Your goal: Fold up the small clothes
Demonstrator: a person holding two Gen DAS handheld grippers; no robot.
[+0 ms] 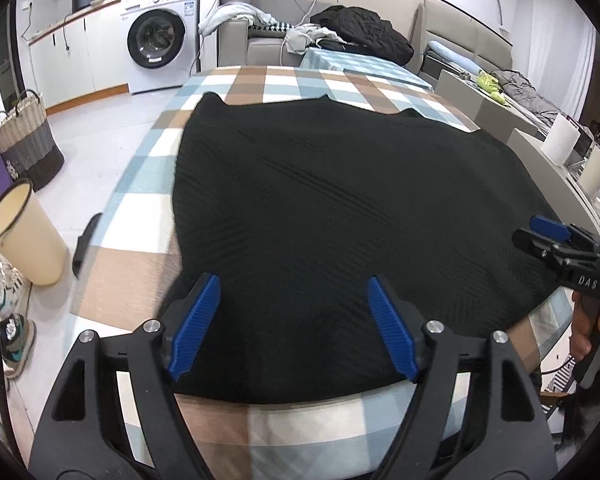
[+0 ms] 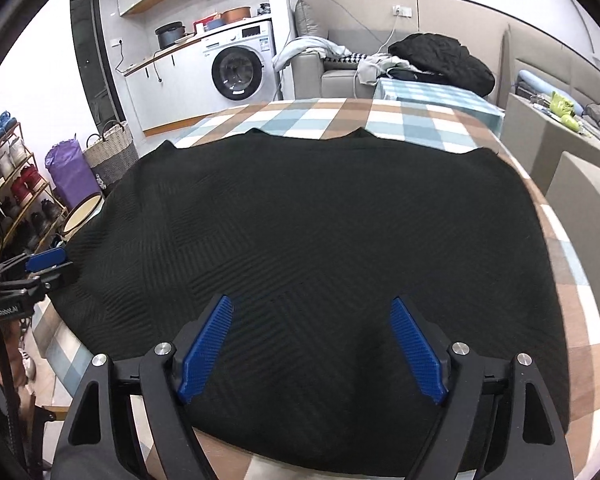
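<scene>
I have a black knit garment (image 1: pixel 340 208) spread flat on the table, which is covered with a checked cloth (image 1: pixel 284 80) in brown, pale blue and white; the garment covers most of the tabletop, its near hem lying close to the near edge and its far edge showing small raised points against the checks. My left gripper (image 1: pixel 294 320) hangs over the near left part of the garment with its blue pads (image 1: pixel 196 320) spread wide apart, nothing pinched between them, only the fabric lying below. My right gripper (image 2: pixel 312 344) stands the same way over the near right part, blue pads (image 2: pixel 416 348) well apart and holding nothing. From the left wrist camera I see the right gripper at the right edge of the garment, with part of a hand (image 1: pixel 592 328) on its handle. Beyond the far end of the table stand a white washing machine (image 2: pixel 240 68) and a grey sofa (image 2: pixel 340 76) piled with clothes. On the floor to the left are a woven basket (image 1: pixel 26 140) and a cream bin (image 1: pixel 24 232).
</scene>
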